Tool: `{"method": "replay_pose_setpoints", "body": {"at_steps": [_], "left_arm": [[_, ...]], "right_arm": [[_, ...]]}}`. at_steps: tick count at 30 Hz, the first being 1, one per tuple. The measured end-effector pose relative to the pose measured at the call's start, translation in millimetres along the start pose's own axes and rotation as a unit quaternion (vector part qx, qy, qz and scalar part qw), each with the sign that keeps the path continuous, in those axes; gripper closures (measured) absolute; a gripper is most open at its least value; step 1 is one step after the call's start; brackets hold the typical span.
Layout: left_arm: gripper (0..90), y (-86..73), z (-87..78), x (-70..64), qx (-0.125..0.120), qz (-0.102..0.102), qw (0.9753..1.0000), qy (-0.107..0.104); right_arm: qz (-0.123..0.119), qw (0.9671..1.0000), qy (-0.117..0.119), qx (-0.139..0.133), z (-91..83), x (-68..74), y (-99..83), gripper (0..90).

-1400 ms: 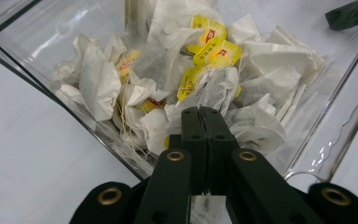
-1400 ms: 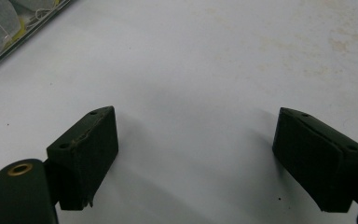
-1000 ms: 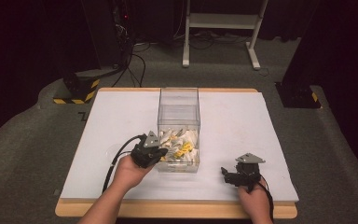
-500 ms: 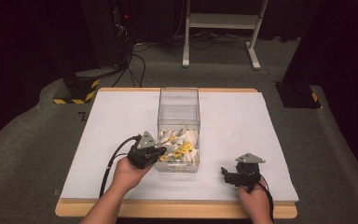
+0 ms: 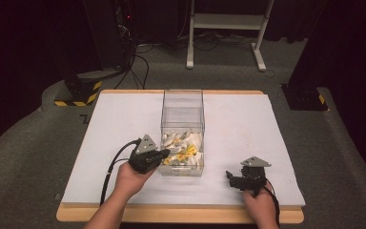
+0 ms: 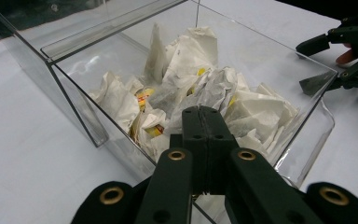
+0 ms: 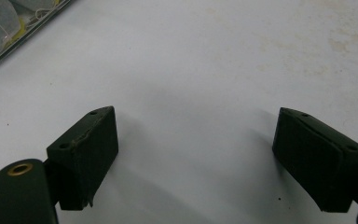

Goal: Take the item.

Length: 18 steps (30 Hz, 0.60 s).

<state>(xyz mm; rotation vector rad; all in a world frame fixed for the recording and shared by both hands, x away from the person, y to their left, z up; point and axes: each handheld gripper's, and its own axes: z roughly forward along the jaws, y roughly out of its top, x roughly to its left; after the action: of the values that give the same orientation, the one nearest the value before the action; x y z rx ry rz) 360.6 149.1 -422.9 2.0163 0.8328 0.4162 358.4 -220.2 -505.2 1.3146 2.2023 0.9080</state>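
Tea-bag packets [image 6: 200,88], crumpled white paper with yellow print, lie heaped at the near end of the clear box [image 5: 182,102], which stands upright and open-topped near the middle of the worktop [image 5: 248,124]. In the high view the pile fills only the box's near half; the far half looks bare.

Change over the last second: the left tongs [image 5: 164,153] have shifted slightly left and back, from over the near left wall to just outside that wall. Their jaws are pressed flat together in the left gripper view, with nothing visible between them. Judged from this, the left hand has come away from the pile without a packet, so either a grab failed or a packet was just let go inside; the frames do not settle which.

Position now: the packets sit directly ahead of and below the left tongs [image 6: 204,126], beyond the clear wall, with the nearest packet just past the jaw tips.

The right tongs [image 5: 229,175] have not moved. They rest low on the worktop to the right of the box, well apart from the packets, jaws spread wide over bare white surface and holding nothing.
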Motion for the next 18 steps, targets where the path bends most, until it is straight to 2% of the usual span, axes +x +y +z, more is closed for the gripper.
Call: {"method": "replay_pose_setpoints", "body": {"at_steps": [8, 18], "left_arm": [[89.6, 0.4, -2.3, -1.5, -0.013, 0.0, 0.9999, -0.009], [89.6, -1.3, -5.0, -1.1, -0.034, -0.006, 0.9994, -0.007]], "right_arm": [[0.0, 1.0, 0.0, 0.0, 0.0, 0.0, 0.0, 14.1], [0.0, 1.0, 0.0, 0.0, 0.0, 0.0, 0.0, 14.2]]}}
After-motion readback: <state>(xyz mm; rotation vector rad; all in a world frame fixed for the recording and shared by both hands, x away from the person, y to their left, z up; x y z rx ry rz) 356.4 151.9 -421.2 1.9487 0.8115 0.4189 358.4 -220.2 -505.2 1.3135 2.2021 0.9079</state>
